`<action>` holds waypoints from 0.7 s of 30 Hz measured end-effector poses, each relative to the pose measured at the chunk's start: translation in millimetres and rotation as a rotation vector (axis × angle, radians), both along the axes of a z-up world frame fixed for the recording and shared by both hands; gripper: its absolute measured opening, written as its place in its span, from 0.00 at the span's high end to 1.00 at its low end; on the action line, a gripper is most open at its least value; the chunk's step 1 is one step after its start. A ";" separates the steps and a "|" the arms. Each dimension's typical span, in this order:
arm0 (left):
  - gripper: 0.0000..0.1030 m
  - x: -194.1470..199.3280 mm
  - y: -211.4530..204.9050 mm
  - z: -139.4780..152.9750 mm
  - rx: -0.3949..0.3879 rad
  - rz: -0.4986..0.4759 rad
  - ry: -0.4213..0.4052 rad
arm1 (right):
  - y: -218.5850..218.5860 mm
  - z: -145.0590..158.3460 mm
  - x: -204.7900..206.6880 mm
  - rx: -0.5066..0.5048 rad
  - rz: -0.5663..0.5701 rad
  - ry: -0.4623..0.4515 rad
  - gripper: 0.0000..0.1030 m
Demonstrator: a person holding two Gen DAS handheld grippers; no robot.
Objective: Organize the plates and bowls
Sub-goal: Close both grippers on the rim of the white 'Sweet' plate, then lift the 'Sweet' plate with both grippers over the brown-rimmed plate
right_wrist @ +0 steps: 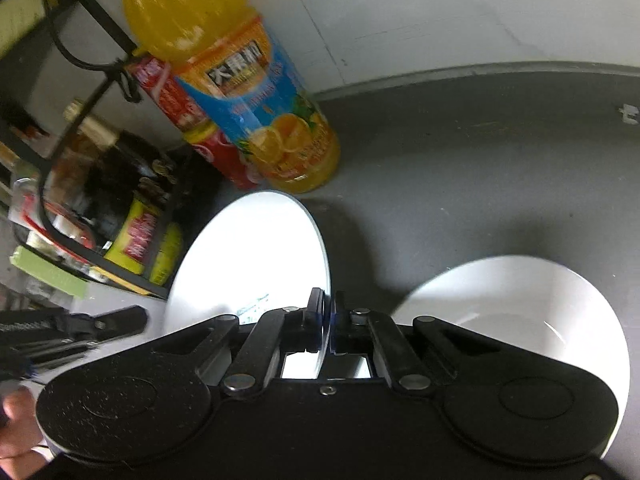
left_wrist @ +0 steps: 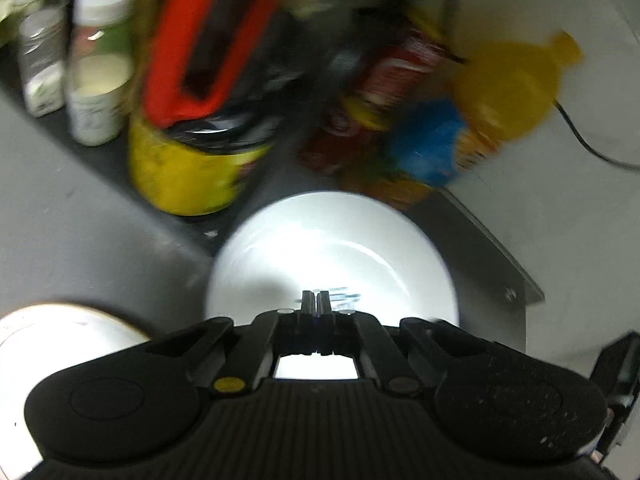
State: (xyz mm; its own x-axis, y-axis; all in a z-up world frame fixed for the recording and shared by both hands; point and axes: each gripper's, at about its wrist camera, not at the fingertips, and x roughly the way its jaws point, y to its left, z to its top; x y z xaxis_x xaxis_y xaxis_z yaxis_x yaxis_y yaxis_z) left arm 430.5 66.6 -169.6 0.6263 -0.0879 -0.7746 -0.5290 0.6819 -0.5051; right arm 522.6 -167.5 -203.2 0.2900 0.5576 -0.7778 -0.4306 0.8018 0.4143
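Note:
My right gripper (right_wrist: 327,312) is shut on the rim of a white plate (right_wrist: 256,256), which stands tilted on edge above the grey counter (right_wrist: 480,152). In the left wrist view the same plate (left_wrist: 332,248) shows its face. My left gripper (left_wrist: 318,302) is shut with nothing between its fingers, and its tips sit right at that face; I cannot tell whether they touch. The left gripper (right_wrist: 132,320) also shows beside the plate's left edge. A white bowl (right_wrist: 520,312) rests on the counter at the right. Another white dish (left_wrist: 60,340) lies low on the left.
An orange juice bottle (right_wrist: 240,80) and a red can (right_wrist: 192,120) stand just behind the plate. A black wire rack (right_wrist: 92,64) on the left holds jars. A yellow jar with a black lid (left_wrist: 184,168) and white-capped bottles (left_wrist: 100,68) crowd the back. A hand (right_wrist: 16,412) shows low left.

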 end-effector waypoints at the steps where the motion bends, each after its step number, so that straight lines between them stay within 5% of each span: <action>1: 1.00 2.6 -0.6 0.9 0.003 -0.007 0.006 | -1.8 -0.9 0.1 0.016 -0.011 0.003 0.97; 9: 0.97 -14.5 30.4 -5.2 0.097 0.089 0.122 | -2.0 -4.5 2.0 0.018 -0.046 0.023 0.97; 21: 0.76 -3.1 55.6 -42.6 0.014 0.132 0.191 | -3.1 -7.8 6.7 0.003 -0.029 0.041 0.96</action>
State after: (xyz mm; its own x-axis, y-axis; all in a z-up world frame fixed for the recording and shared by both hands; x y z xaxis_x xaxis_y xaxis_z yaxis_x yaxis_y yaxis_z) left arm 427.4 122.1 -212.2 0.4732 -0.0030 -0.8809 -0.6993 0.6069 -0.3777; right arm 529.3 -170.6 -211.0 0.2745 0.5517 -0.7876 -0.3896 0.8126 0.4334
